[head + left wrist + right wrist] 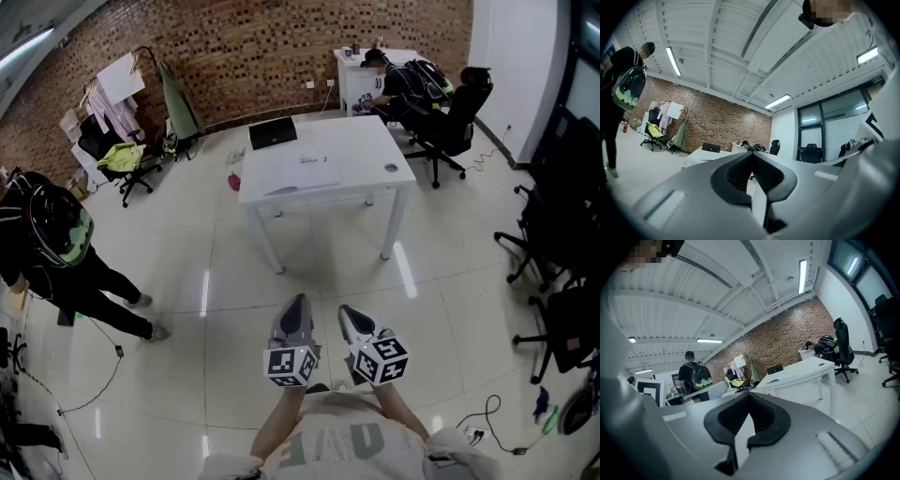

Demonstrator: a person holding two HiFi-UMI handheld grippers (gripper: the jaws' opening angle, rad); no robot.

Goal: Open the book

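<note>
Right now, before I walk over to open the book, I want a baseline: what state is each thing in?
left tongs: shut, nothing between them.
right tongs: shut, nothing between them.
book: lying flat on the white table, looks closed.

White tabletop (361, 183) is set on tiled floor (187, 281). Black flat item (273, 132) is laid at far-left corner, white flat item (305, 169) mid-top, small dark object (391, 169) near right edge.
</note>
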